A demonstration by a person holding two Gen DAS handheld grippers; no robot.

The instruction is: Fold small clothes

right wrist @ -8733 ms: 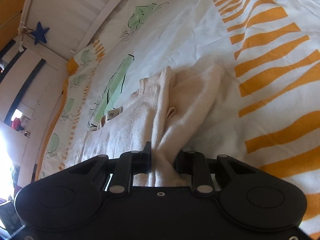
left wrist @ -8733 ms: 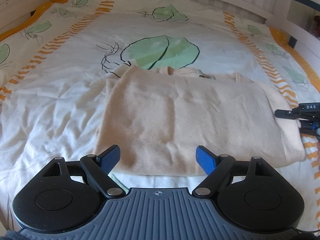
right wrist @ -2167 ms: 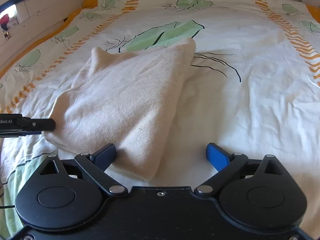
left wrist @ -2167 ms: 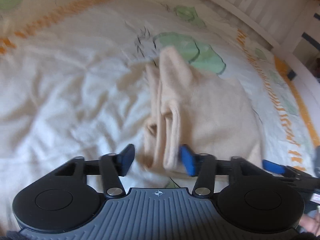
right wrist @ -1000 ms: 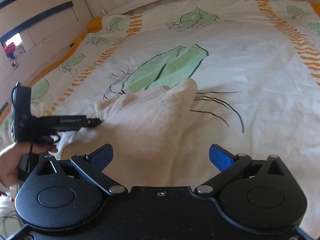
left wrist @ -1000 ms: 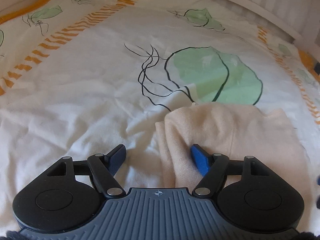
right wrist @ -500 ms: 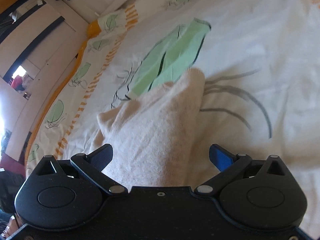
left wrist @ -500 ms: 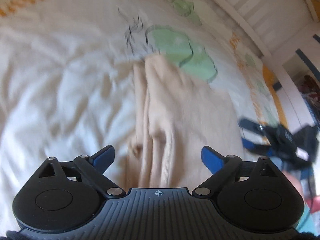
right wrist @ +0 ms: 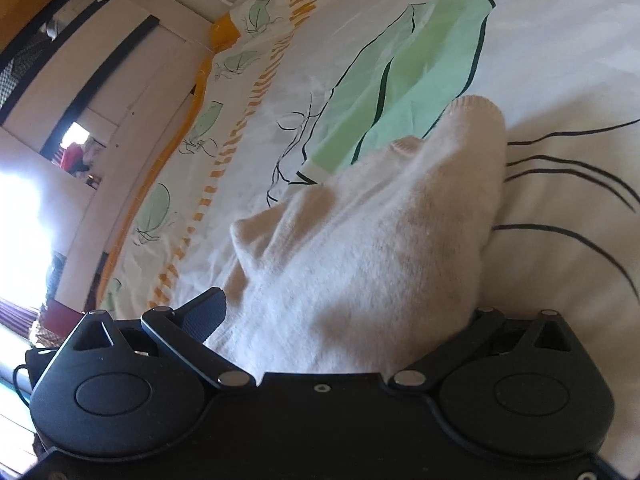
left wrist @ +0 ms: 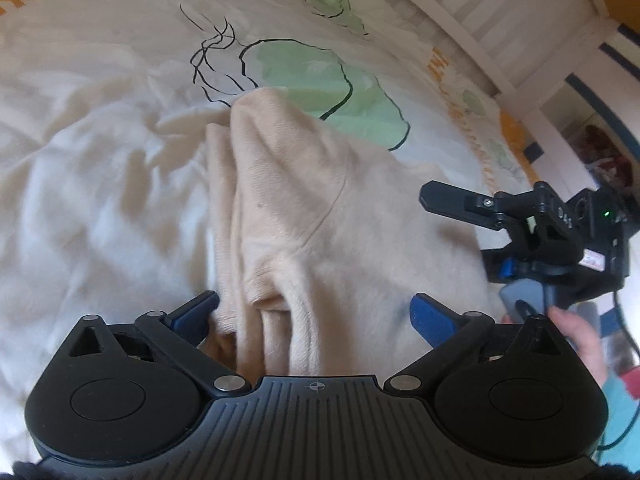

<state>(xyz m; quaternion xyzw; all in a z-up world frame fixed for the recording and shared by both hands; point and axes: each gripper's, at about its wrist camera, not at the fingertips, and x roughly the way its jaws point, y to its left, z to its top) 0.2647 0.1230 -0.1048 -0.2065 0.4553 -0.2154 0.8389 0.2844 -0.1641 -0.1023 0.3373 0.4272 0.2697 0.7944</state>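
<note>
A cream knitted garment, folded into a thick stack, lies on the leaf-print bed cover. My left gripper straddles the near folded edge; its jaws are opening, the cloth lies between them, and the left pad brushes the fold. At the right of that view my right gripper hovers at the garment's far side, held by a hand. In the right wrist view the garment fills the gap of the right gripper. Its jaws stand wide, and its right finger is hidden under cloth.
The bed cover is white with green leaves and orange stripes, rumpled left of the garment. A white slatted bed rail runs along the far side. Beyond the bed's edge stand pale cupboard doors.
The left jaws have spread wider and the left gripper has swung onto the garment's folded edge. The right gripper has rolled and pushed closer, so cloth now covers its right finger.
</note>
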